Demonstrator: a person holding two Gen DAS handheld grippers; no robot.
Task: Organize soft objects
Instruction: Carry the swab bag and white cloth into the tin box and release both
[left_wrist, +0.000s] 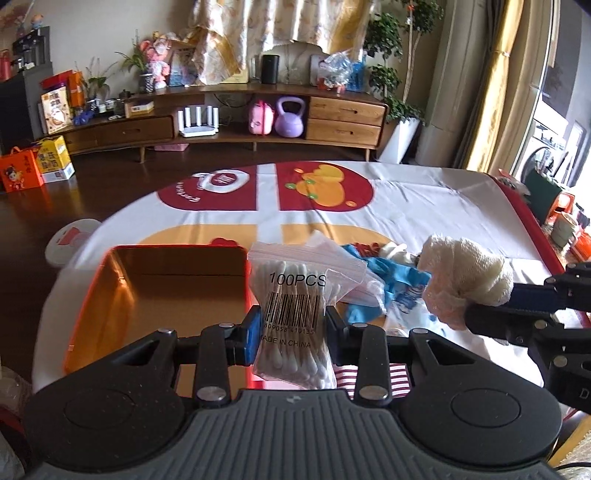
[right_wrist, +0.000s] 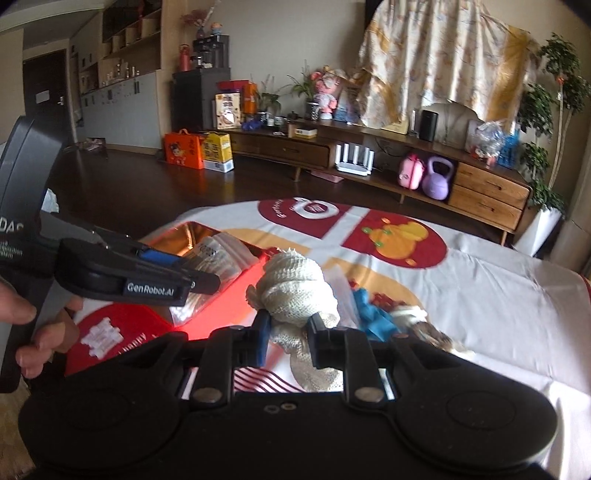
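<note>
My left gripper (left_wrist: 293, 332) is shut on a clear zip bag of cotton swabs (left_wrist: 291, 306) marked 100PCS, held just right of the open red box (left_wrist: 162, 291) with a gold inside. My right gripper (right_wrist: 288, 338) is shut on a roll of cream gauze bandage (right_wrist: 295, 288), held above the table beside the box (right_wrist: 184, 236). In the left wrist view the gauze (left_wrist: 465, 273) and right gripper (left_wrist: 476, 314) sit at the right. In the right wrist view the left gripper (right_wrist: 199, 277) holds the swab bag (right_wrist: 218, 258) over the box's edge.
Blue gloves (left_wrist: 384, 280) and other soft items (right_wrist: 406, 317) lie in a pile on the white, red and yellow tablecloth (left_wrist: 424, 199). A small pack of white pieces (right_wrist: 103, 336) lies on the red box lid at the left. A TV cabinet (left_wrist: 258, 110) stands beyond.
</note>
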